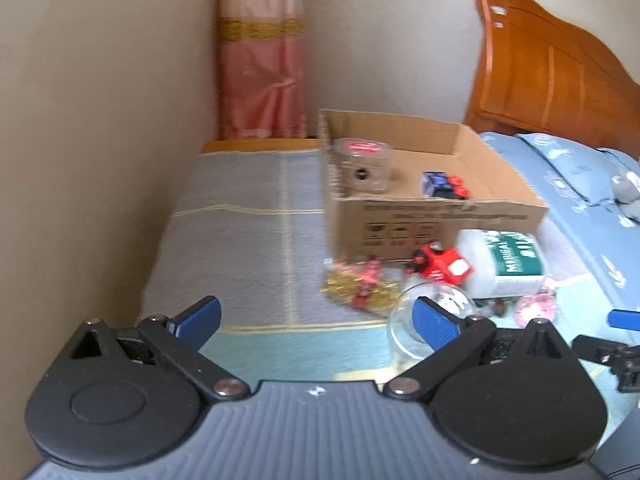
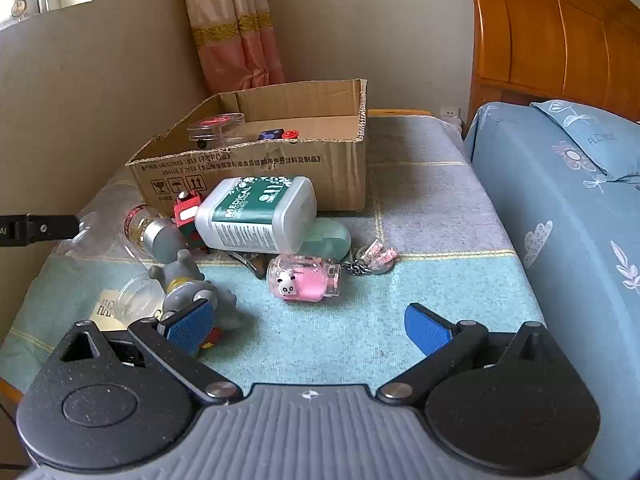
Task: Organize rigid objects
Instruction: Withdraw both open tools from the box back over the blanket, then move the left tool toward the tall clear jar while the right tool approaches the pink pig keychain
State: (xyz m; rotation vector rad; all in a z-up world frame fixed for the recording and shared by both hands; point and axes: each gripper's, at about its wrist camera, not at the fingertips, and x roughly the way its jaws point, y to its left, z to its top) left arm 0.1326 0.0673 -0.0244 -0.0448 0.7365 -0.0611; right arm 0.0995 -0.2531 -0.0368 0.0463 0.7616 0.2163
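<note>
Cardboard box (image 1: 436,216) sits right of centre in the left wrist view, on a grey and teal blanket (image 1: 248,216), already holding a clear round jar (image 1: 362,164) with a red lid and a small blue and red toy (image 1: 444,186). Loose items lie in a heap just below the box front: a white bottle (image 1: 502,264) with a green label, a red toy car (image 1: 440,266), a gold and red packet (image 1: 360,286) and a clear glass (image 1: 404,328). The left gripper (image 1: 316,318) hangs wide apart and empty over bare blanket, its right blue pad overlapping the glass in the picture; whether it touches is unclear through the blur. In the right wrist view the box (image 2: 256,168) lies upper centre, the bottle (image 2: 256,216) on its side against its front wall, and a pink pig keychain bottle (image 2: 304,278) alone at mid frame. The right gripper (image 2: 308,326) is also spread wide and holds nothing, with a grey figurine (image 2: 182,280) just by its left pad. The pig bottle looks the easiest next pick: it lies clear of the heap, so the pads should straddle its body, not the chain, and close gently since smooth plastic may slip. Lifting it high enough to clear the box wall should avoid knocking the leaning bottle.
</note>
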